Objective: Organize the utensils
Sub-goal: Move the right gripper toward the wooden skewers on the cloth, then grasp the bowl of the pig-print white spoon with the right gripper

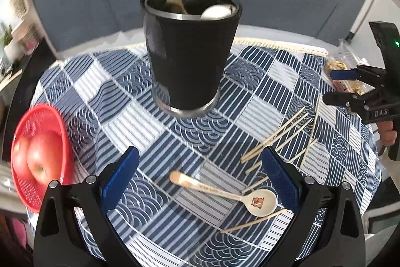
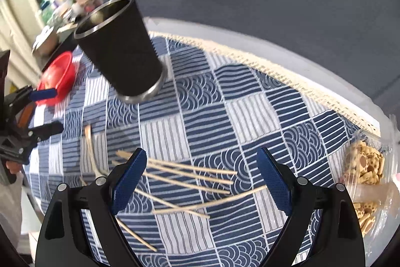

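A black cup with a steel rim [image 1: 187, 51] stands upright on the blue patterned cloth, with a white spoon end showing inside it. A cream spoon [image 1: 225, 193] with a small picture in its bowl lies below my left gripper [image 1: 202, 177], whose jaws are open and empty. Several wooden chopsticks [image 2: 190, 179] lie scattered on the cloth under my right gripper [image 2: 202, 179], which is open with nothing pressed by its pads. The cup [image 2: 120, 49] is at upper left in the right wrist view. The right gripper [image 1: 342, 86] also shows at the right edge of the left view.
A red basket [image 1: 40, 157] with apples sits at the cloth's left edge. A clear bag of biscuits [image 2: 365, 172] lies at the right. The round table's rim [image 2: 300, 66] curves behind the cloth. The left gripper [image 2: 45, 109] is at the far left.
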`<state>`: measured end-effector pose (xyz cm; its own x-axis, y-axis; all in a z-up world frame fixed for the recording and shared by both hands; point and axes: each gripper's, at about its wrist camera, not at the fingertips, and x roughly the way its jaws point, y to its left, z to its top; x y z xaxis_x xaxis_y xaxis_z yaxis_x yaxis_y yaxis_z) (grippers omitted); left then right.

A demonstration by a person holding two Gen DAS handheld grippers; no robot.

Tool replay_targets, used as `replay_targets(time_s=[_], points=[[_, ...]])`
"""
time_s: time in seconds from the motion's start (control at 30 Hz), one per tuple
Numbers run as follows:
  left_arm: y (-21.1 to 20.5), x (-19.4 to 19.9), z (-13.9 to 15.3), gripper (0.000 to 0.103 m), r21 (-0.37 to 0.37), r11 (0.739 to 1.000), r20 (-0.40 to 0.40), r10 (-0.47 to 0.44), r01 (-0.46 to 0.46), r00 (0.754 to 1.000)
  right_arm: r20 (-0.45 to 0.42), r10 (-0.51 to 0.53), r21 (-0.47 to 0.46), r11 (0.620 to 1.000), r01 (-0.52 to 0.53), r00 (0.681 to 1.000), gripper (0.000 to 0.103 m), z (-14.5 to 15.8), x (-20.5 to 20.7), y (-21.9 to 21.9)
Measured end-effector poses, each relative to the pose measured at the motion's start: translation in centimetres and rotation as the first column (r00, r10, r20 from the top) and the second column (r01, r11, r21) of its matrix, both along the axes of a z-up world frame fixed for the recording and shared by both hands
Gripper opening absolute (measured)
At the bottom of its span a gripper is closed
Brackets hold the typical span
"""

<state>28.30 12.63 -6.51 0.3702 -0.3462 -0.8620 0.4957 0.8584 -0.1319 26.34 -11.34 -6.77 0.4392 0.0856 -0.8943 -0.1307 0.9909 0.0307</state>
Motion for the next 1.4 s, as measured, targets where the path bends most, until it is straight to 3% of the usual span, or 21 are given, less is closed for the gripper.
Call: replay_targets(time_s=[0.13,0.37,0.57,0.63,1.0,1.17,1.4], points=[[-0.6,-0.9,-1.0,0.096,0.022,0.999,-0.018,0.032,-0.032,0.999,-0.023,0.050,-0.018,0.999,-0.051,0.998,0.085,-1.2,-0.7,0.2],[-1.1,-1.5,-2.3,0.096,0.024,0.996,-0.053,0.085,-0.084,0.995,-0.077,0.084,0.042,0.996,-0.081,0.993,0.085,-3.4,-1.9,0.4],[-1.4,-1.5,-3.2,0.096,0.085,0.993,-0.053,0.091,-0.087,0.994,-0.086,0.131,0.054,0.990,-0.127,0.988,0.085,-4.7,-3.0,1.7],[-1.2,-1.8,-3.6,0.096,0.070,0.995,-0.063,0.081,-0.076,0.995,-0.088,0.144,0.050,0.989,-0.140,0.986,0.085,-5.1,-3.4,2.4],[0.2,-0.3,-5.5,0.096,0.056,0.991,-0.102,-0.115,0.121,0.988,-0.156,0.024,0.051,0.999,-0.017,0.988,0.081,-7.6,-4.9,6.1],[0.5,0.7,-6.4,0.096,0.070,0.959,-0.115,-0.266,0.275,0.957,-0.155,-0.067,0.099,0.992,0.082,0.986,0.077,-7.7,-5.5,7.3],[0.8,1.8,-6.4,0.096,0.074,0.911,-0.103,-0.397,0.405,0.912,-0.175,-0.158,0.172,0.967,0.188,0.972,0.064,-8.6,-6.3,9.2]])
